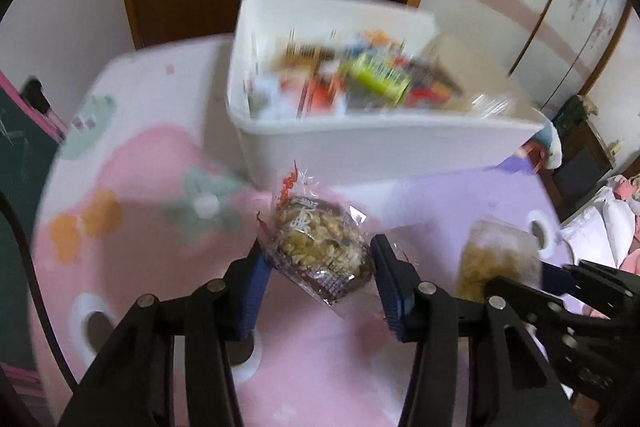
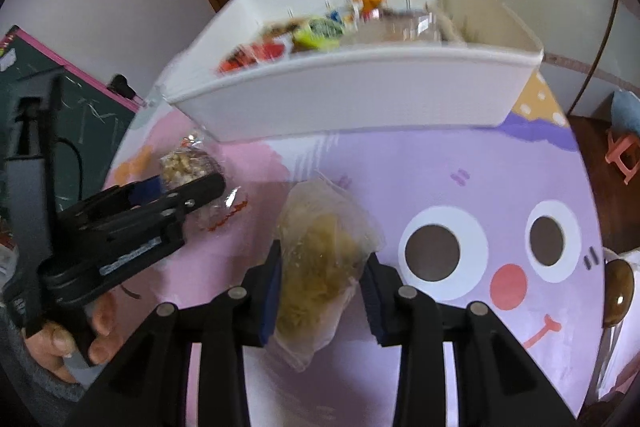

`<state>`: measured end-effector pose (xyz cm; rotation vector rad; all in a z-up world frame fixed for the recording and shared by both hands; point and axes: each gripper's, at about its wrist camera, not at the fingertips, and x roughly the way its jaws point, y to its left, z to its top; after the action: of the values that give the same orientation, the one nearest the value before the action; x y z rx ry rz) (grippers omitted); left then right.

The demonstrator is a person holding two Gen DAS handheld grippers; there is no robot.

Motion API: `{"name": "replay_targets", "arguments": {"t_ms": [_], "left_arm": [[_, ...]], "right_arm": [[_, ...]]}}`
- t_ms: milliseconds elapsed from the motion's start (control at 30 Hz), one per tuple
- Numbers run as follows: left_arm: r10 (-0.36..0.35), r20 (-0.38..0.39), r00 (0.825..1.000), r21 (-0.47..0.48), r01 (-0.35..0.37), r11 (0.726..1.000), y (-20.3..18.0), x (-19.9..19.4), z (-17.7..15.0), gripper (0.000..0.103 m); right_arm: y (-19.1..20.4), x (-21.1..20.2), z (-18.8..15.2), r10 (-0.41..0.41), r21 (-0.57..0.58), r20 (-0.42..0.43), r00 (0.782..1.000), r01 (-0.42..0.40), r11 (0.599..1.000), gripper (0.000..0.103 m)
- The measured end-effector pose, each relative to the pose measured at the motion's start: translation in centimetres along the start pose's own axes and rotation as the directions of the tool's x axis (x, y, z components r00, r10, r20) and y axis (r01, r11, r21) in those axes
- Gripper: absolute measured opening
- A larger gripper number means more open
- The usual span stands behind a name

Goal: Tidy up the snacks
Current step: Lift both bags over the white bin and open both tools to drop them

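Clear-wrapped brown nut snack (image 1: 320, 247) gripped between left gripper (image 1: 320, 267) pads, above pink table (image 1: 140, 167). Right gripper (image 2: 320, 283) clamps pale yellow snack bag (image 2: 320, 259). White bin (image 2: 360, 87) of snacks at twelve o'clock, beyond both.

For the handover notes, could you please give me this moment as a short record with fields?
left gripper: shut on the brown-wrapped snack, held above the table
right gripper: shut on the clear-wrapped yellow snack, off the table
white bin: behind both grippers, already holding assorted packets
table: pink and purple cartoon cover
task status: neither held snack is in the bin yet
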<state>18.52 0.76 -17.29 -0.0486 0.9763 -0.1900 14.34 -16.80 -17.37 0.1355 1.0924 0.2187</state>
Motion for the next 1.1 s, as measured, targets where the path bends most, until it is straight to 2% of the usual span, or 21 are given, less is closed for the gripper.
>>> {"name": "replay_targets", "arguments": {"t_ms": [100, 200, 267, 367, 533, 633, 700, 800, 867, 1100], "left_arm": [[-0.002, 0.071, 0.997, 0.064, -0.003, 0.998, -1.6, -4.8, 1.7, 0.048], [0.028, 0.165, 0.986, 0.124, -0.049, 0.991, -3.3, -10.0, 4.2, 0.048], [0.03, 0.233, 0.972, 0.141, -0.064, 0.988, -4.3, -13.5, 6.4, 0.048], [0.024, 0.294, 0.956, 0.141, -0.068, 0.988, -5.4, -18.1, 9.9, 0.049], [0.001, 0.34, 0.94, 0.138, -0.051, 0.989, -7.5, -22.5, 14.7, 0.049], [0.021, 0.372, 0.928, 0.144, -0.08, 0.986, -8.9, -23.8, 17.2, 0.049], [0.037, 0.376, 0.926, 0.146, -0.099, 0.984, -9.6, -23.6, 18.7, 0.049], [0.045, 0.347, 0.937, 0.126, -0.094, 0.988, -9.8, -22.3, 20.7, 0.049], [0.051, 0.308, 0.95, 0.11, -0.089, 0.99, -9.5, -20.1, 21.7, 0.049], [0.086, 0.224, 0.971, 0.081, -0.106, 0.991, -7.6, -12.0, 22.7, 0.049]], "right_arm": [[0.5, -3.5, 1.3, 0.022, -0.014, 0.08, 0.997, -0.021, 1.0, 0.035], [1.1, -8.0, 3.5, 0.03, -0.035, 0.183, 0.983, -0.024, 0.999, 0.035], [1.8, -11.3, 5.2, 0.028, -0.065, 0.256, 0.966, -0.012, 0.998, 0.035], [2.5, -16.1, 8.0, 0.002, -0.105, 0.352, 0.936, 0.038, 0.994, 0.035], [2.9, -22.1, 12.7, -0.066, -0.126, 0.475, 0.878, 0.142, 0.982, 0.035], [2.5, -23.6, 15.6, -0.094, -0.113, 0.498, 0.862, 0.172, 0.979, 0.035], [2.0, -23.8, 17.3, -0.099, -0.095, 0.494, 0.864, 0.166, 0.981, 0.035], [1.2, -22.5, 19.3, -0.123, -0.081, 0.473, 0.873, 0.182, 0.98, 0.035], [0.6, -20.9, 20.4, -0.124, -0.073, 0.444, 0.887, 0.174, 0.982, 0.035], [-0.7, -14.6, 22.4, -0.151, -0.06, 0.337, 0.929, 0.181, 0.982, 0.035]]}}
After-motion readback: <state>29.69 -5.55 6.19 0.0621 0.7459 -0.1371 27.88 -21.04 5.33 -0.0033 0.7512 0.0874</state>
